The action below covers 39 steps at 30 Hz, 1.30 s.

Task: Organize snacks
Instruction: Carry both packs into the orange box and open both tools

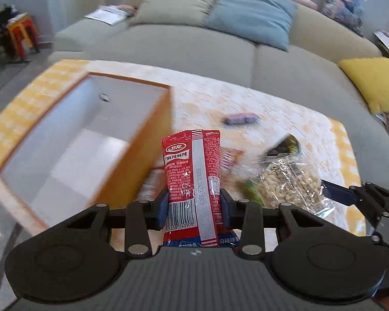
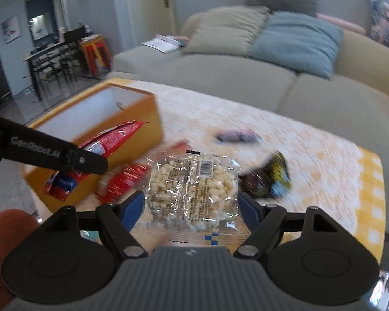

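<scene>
Gripping a red snack packet upright between narrow jaws, the left gripper holds it above the desk, just right of an open orange box with white inner walls that stands at the desk's left edge. The right gripper, its jaws set wide, clamps a clear bag of pale puffed pieces across its width, over the desk's near side. A purple wrapped snack lies toward the desk's middle, and a dark packet with yellow print lies just right of the clear bag. Another red packet lies beside the box's near corner. A yellow checked cloth covers the desk, with a grey sofa behind its far edge.
</scene>
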{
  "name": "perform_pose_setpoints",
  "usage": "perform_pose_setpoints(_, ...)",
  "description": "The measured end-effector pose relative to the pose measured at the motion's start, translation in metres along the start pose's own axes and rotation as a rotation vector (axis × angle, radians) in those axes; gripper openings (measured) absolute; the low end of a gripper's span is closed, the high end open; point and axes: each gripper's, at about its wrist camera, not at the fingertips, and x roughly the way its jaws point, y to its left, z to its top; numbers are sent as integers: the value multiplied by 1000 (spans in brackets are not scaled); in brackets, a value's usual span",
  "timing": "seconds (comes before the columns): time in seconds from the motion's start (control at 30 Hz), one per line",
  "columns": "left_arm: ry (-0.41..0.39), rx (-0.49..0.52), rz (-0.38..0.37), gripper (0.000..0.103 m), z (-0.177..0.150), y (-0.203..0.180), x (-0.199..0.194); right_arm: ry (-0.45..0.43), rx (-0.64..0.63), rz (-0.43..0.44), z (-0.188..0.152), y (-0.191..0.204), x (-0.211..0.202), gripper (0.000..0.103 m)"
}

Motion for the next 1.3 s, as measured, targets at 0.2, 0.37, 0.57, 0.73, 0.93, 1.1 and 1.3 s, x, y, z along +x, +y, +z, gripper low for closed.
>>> perform_pose_setpoints(0.2, -8, -83, 77, 44, 14, 49, -13, -23, -84, 144, 37, 41, 2, 76)
perform_pose_setpoints(0.37, 34, -182, 110, 44, 29, 96, -5, 13, -176, 261, 73, 83, 30, 76)
perform_pose_setpoints(0.57, 112, -237, 184, 44, 44, 144, 18, 104, -310, 308, 110, 129, 86, 76)
perform_pose_setpoints(0.73, 169, -262, 222, 44, 55, 171, 44, 173, -416, 342, 125, 158, 128, 76)
perform_pose_setpoints(0.93, 263, -303, 231, 44, 56, 199, 76, 281, -509, 352, 134, 184, 178, 76)
perform_pose_setpoints(1.1, 313, -286, 232, 45, 56, 201, 98, 384, -551, 348, 130, 191, 209, 76)
perform_pose_setpoints(1.3, 358, -278, 231, 48, 54, 201, 119, 464, -591, 346, 126, 201, 234, 76)
